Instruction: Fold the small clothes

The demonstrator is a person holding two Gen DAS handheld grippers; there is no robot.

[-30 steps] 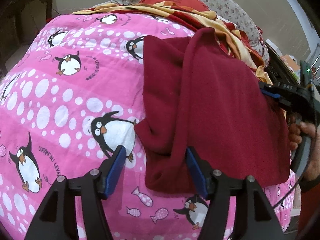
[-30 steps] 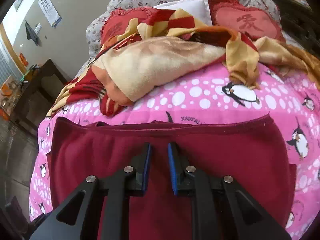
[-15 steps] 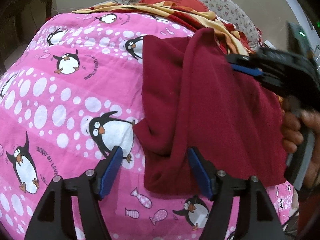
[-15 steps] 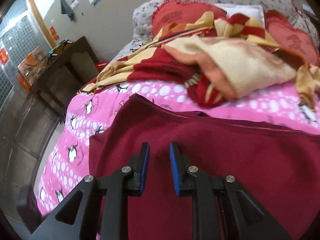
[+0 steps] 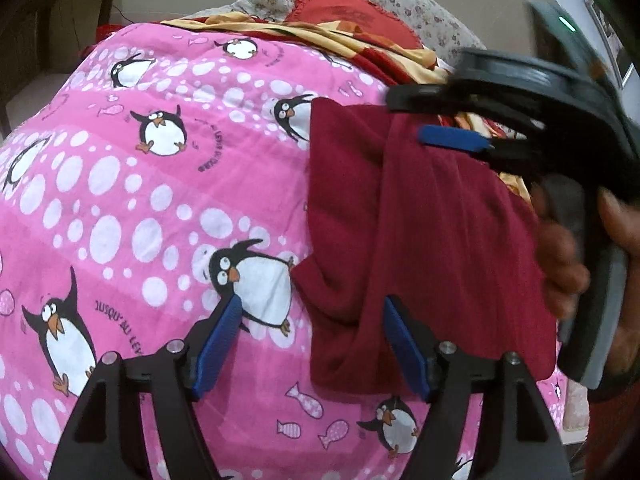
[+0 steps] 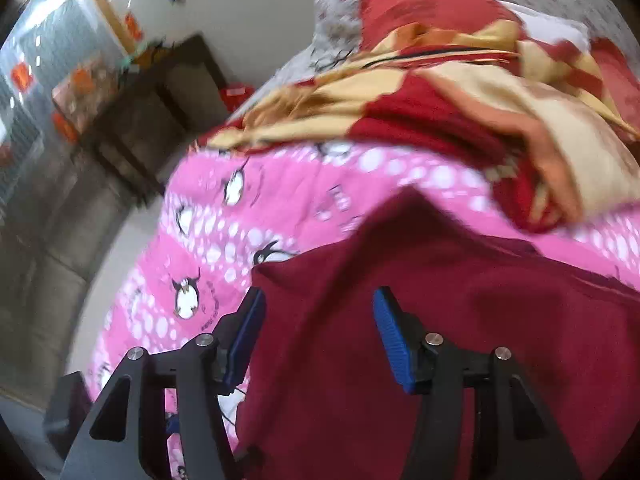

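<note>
Left wrist view alone shows the right gripper (image 5: 452, 116) at two o'clock, over the maroon garment (image 5: 420, 232) (nothing gripped); left gripper (image 5: 312, 344) likewise widening, empty.

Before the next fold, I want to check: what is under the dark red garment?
The dark red fleece garment lies on the pink penguin-print blanket. Anything beneath its folds is hidden.

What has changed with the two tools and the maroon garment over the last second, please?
The right tool swept across the maroon garment toward its far corner, and its jaws are opening, empty. The left tool barely moved, widening slightly. The garment stayed folded on the penguin blanket.
</note>
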